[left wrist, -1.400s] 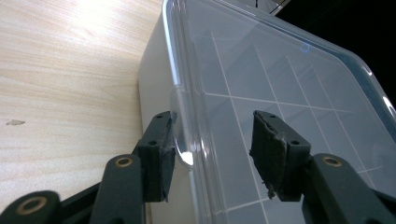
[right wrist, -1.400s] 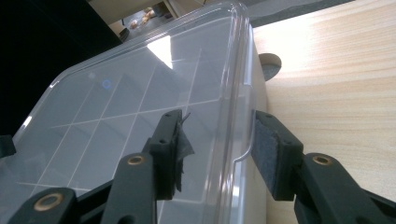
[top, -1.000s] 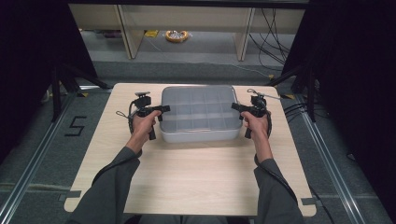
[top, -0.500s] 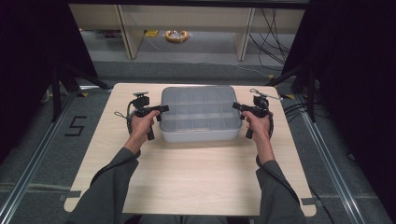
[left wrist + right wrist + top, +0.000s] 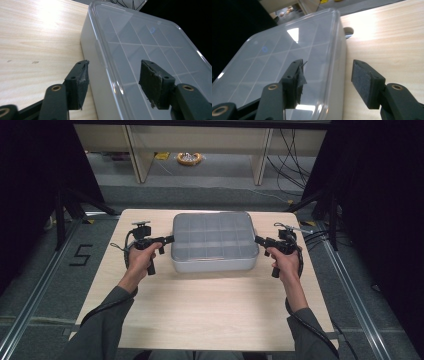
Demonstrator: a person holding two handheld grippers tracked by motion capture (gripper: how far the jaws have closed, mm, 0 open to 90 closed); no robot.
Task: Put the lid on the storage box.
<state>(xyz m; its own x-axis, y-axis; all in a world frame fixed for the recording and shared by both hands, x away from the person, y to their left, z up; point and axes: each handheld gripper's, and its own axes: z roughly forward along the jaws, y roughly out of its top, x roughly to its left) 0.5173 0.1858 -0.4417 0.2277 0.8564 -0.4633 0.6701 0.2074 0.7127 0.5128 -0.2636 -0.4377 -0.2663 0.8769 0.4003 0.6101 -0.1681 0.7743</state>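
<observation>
A clear plastic box with a lid (image 5: 215, 242) sits on the wooden table (image 5: 200, 310), near the far edge, in the middle. You can see a grid of little compartments through the lid. They look empty, but it is hard to be sure.

The left gripper (image 5: 167, 240) is at the box's 9 o'clock side. Its jaws have just been opening. They now stand about half open, one over the lid and one beside the wall. In the left gripper view the lid's rim (image 5: 110, 75) runs between the two pads (image 5: 83, 82), but neither pad presses on it. So it holds nothing.

The right gripper (image 5: 259, 240) is at the box's 3 o'clock side. Its jaws have just been opening too. The right gripper view shows the rim (image 5: 332, 70) in the gap, with no pad touching.

What could go wrong? I think a torn pad could catch the lid's edge as a hand pulls away. That could tip the lid up or drag the box sideways. If one hand pulls before the other, the box may turn on the table.
</observation>
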